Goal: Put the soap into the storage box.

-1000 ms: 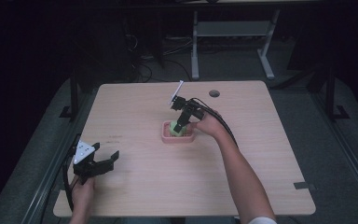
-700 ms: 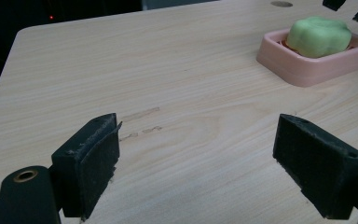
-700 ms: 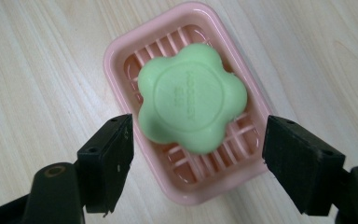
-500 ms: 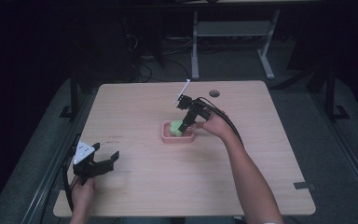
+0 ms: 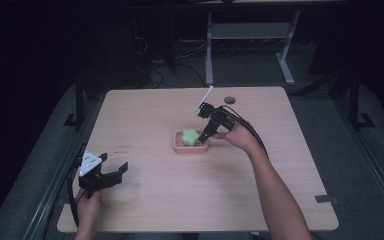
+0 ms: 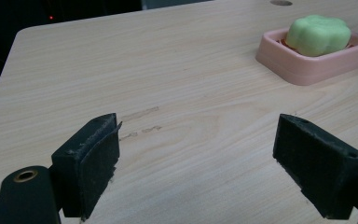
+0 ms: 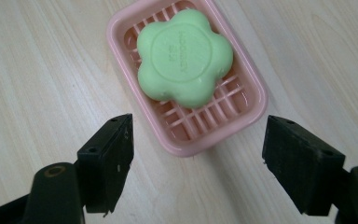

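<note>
Pale wood table [image 5: 180, 200], pink soap dish [image 5: 180, 147], dark room

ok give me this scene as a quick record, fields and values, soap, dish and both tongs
soap: green flower-shaped bar, lying in the dish
dish: pink slotted soap dish, on the table near its middle
table: light wood
right tongs: jaws open, by the dish's right end, holding nothing
left tongs: jaws open, near the table's front left corner, apart from the dish
contact: no jaw touches soap or dish
</note>
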The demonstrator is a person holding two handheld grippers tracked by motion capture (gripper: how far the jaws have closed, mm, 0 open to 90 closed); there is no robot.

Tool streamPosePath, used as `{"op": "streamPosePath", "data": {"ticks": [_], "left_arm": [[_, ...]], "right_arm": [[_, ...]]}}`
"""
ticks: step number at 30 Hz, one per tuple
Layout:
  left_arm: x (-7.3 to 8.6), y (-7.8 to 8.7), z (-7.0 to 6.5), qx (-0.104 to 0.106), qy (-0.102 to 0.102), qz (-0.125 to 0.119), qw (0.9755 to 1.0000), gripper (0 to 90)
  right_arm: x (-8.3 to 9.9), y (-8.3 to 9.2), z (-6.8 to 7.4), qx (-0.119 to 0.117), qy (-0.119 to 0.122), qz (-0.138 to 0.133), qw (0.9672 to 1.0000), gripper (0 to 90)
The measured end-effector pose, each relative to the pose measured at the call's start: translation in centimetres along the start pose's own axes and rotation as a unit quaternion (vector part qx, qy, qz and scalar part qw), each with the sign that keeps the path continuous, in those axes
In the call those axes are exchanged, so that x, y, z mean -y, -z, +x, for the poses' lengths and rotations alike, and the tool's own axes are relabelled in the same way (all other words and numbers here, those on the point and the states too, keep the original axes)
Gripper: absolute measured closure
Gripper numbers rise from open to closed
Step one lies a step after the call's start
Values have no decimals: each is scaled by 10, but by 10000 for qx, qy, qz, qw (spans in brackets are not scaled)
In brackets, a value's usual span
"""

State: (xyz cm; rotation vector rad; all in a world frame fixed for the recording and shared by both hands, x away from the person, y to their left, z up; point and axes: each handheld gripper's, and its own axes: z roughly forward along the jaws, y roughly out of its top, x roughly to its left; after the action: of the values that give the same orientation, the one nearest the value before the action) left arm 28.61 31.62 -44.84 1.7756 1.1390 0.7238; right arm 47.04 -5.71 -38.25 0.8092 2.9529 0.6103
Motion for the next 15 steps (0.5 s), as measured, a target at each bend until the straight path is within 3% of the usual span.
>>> {"op": "streamPosePath", "data": {"ticks": [15], "left_arm": [[0,-1,-1,15,1,-11,10000,142]], "right_arm": [[17,9,-2,39,-88,-38,9999,243]]}}
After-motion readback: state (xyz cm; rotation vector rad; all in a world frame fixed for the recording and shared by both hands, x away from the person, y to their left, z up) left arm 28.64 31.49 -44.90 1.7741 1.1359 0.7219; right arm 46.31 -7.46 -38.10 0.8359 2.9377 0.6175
